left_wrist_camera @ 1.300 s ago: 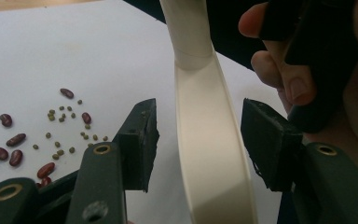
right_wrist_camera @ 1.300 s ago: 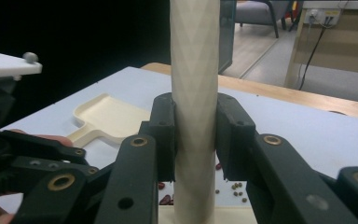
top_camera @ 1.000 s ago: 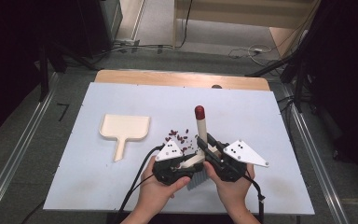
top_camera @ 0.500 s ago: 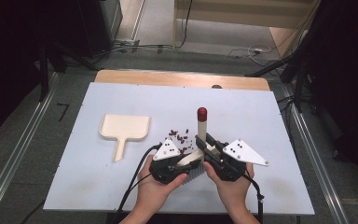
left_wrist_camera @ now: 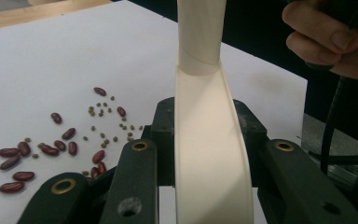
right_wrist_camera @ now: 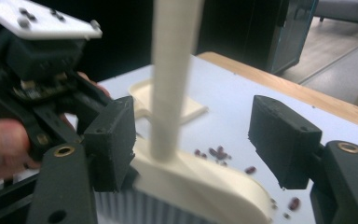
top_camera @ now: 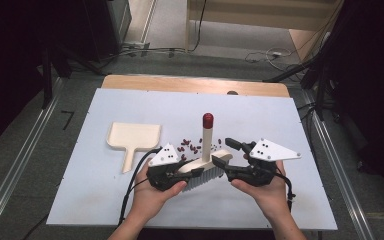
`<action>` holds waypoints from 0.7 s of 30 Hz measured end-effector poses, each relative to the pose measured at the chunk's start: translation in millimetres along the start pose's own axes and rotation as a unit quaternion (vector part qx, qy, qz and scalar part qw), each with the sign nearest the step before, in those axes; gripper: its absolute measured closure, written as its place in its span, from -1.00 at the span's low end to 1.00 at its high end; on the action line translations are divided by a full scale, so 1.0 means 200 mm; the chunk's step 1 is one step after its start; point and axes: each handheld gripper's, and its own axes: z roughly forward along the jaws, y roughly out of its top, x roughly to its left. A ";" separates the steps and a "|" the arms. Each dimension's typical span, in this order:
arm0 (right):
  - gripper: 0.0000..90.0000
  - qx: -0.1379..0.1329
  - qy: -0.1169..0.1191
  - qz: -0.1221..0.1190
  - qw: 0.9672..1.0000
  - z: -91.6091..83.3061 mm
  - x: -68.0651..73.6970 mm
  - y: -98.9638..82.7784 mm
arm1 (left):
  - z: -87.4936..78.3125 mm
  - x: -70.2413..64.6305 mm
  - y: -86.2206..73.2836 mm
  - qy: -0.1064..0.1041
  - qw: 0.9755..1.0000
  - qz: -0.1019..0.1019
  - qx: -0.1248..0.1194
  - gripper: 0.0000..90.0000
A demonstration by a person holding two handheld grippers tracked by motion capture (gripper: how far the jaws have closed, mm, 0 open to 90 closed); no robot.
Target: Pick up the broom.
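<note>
The left gripper is clamped on the cream head of the brush, at six o'clock on the white table; in the left gripper view its jaws press both flanks of the head, so the handle stands upright and the bristles face down; this grip appears chosen to keep the brush steady for sweeping. The dustpan lies flat at nine o'clock from the brush, well apart, mouth away from the person, presumably waiting to receive the sweepings. The scattered beans lie just beyond the brush at twelve o'clock, near the handle base. The right gripper sits at three o'clock of the brush; its jaws have just been opening and now stand apart on either side of the handle, pads clear of it; the handover to the left gripper looks complete.
</note>
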 end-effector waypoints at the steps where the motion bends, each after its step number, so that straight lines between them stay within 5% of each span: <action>1: -0.33 0.000 0.000 0.000 1.000 0.00 0.00 0.00 | -0.01 0.01 0.00 -0.003 1.000 0.004 0.000 0.51; 7: -0.36 0.046 0.033 -0.011 0.998 -0.04 -0.07 -0.01 | -0.04 0.02 0.00 -0.025 0.999 0.036 0.010 0.51; 12: -0.35 0.081 0.060 -0.032 0.994 -0.05 -0.10 -0.03 | -0.04 0.00 0.00 -0.057 0.995 0.073 0.029 0.51; 16: -0.33 0.110 0.096 -0.046 0.988 -0.04 -0.11 -0.05 | -0.03 -0.02 -0.01 -0.079 0.992 0.088 0.035 0.51; 18: -0.33 0.133 0.125 -0.058 0.981 -0.02 -0.10 -0.07 | -0.03 -0.02 -0.01 -0.085 0.991 0.094 0.039 0.51; 21: -0.33 0.146 0.134 -0.062 0.978 -0.01 -0.09 -0.08 | -0.03 -0.03 -0.01 -0.095 0.989 0.101 0.045 0.51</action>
